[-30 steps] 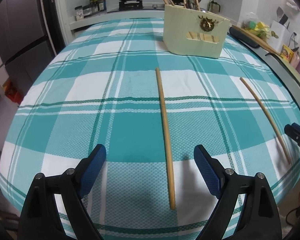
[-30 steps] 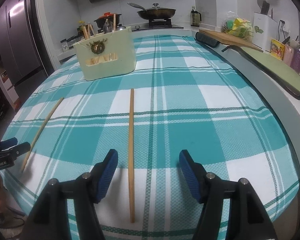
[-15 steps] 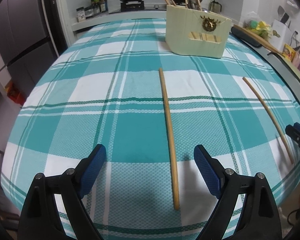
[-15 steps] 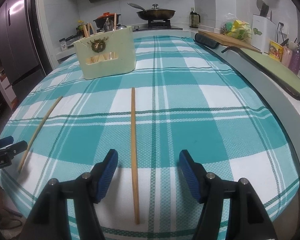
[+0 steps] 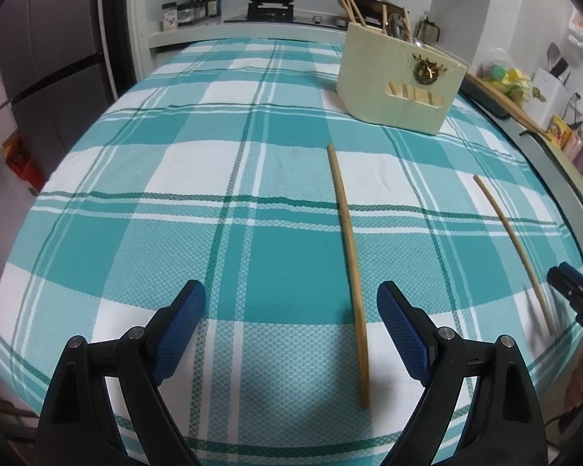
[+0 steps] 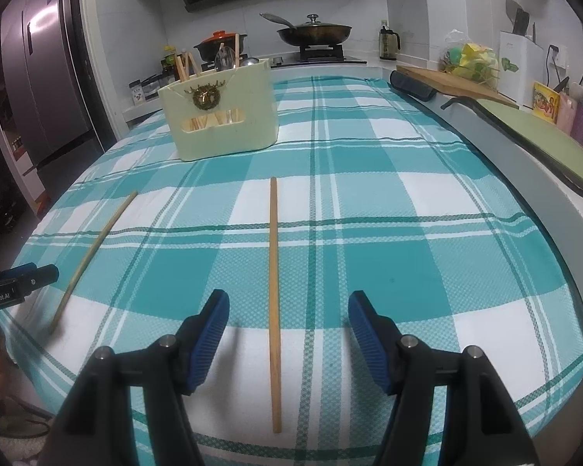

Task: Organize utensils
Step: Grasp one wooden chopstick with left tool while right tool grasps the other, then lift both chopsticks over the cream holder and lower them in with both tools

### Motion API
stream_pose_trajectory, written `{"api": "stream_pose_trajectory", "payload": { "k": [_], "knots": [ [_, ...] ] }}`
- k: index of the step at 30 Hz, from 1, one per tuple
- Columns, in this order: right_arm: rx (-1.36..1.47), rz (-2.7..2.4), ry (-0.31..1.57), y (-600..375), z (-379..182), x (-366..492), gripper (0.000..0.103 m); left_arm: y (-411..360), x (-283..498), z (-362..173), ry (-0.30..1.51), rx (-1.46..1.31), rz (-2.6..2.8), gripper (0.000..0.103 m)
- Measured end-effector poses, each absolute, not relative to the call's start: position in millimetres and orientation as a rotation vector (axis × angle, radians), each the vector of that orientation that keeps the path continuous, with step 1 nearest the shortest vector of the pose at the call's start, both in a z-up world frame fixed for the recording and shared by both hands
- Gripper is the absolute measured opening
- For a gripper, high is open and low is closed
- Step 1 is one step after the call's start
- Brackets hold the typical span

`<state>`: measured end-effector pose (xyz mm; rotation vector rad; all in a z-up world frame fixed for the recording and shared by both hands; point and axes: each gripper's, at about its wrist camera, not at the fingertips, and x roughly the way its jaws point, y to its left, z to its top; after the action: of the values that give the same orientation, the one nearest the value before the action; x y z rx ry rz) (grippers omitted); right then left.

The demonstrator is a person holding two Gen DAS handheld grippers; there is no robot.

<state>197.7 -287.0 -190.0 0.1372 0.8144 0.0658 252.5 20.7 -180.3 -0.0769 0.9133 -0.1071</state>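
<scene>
Checked tablecloth (image 6: 408,194), chopstick (image 6: 274,303) between wide-open, empty right hand-held gripper (image 6: 289,334) fingers

The one piece of writing that reads clearly is "GenRobot.AI", in white letters on the black body of the left tongs (image 6: 17,285), seen at the left edge of the right wrist view. The yellow packet (image 6: 546,99) on the counter at the right and the white box (image 6: 521,63) with a green mark behind it both carry print, but it is too small and blurred to make out. The jars (image 5: 182,13) beside the stove in the left wrist view have labels that cannot be read either.
</scene>
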Motion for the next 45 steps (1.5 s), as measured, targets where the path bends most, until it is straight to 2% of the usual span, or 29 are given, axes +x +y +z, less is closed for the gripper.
{"api": "stream_pose_trajectory", "payload": {
  "k": [16,22,26,29,30,33,35,36,37,38,42,45],
  "knots": [
    [0.071,0.181,0.935,-282,-179,243,0.064,6,328,-176,1.009,-0.03,-0.269,0.09],
    [0.068,0.241,1.019,-279,-183,275,0.056,-10,356,-185,1.052,0.035,-0.288,0.088],
    [0.037,0.265,1.066,-274,-188,297,0.053,-16,374,-192,1.084,0.082,-0.284,0.083],
    [0.007,0.279,1.104,-268,-193,318,0.052,-18,389,-195,1.112,0.105,-0.282,0.076],
    [-0.005,0.283,1.117,-266,-196,325,0.051,-18,393,-196,1.127,0.105,-0.281,0.071],
    [-0.024,0.285,1.161,-260,-207,347,0.044,-26,401,-198,1.141,0.149,-0.269,0.066],
    [-0.054,0.286,1.143,-254,-208,360,0.04,-34,405,-197,1.143,0.175,-0.273,0.054],
    [-0.071,0.275,1.137,-251,-208,367,0.03,-36,407,-196,1.146,0.167,-0.285,0.036],
    [-0.084,0.259,1.135,-248,-207,374,0.023,-39,409,-194,1.148,0.16,-0.294,0.007],
    [-0.087,0.249,1.137,-247,-207,380,0.009,-41,410,-194,1.15,0.154,-0.296,0.007],
    [-0.035,0.255,1.148,-250,-205,396,0.007,-37,408,-183,1.104,0.102,-0.287,0.004],
    [0.042,0.279,1.087,-256,-185,390,0.007,-25,395,-148,0.997,0.021,-0.299,0.004]
  ]
}}
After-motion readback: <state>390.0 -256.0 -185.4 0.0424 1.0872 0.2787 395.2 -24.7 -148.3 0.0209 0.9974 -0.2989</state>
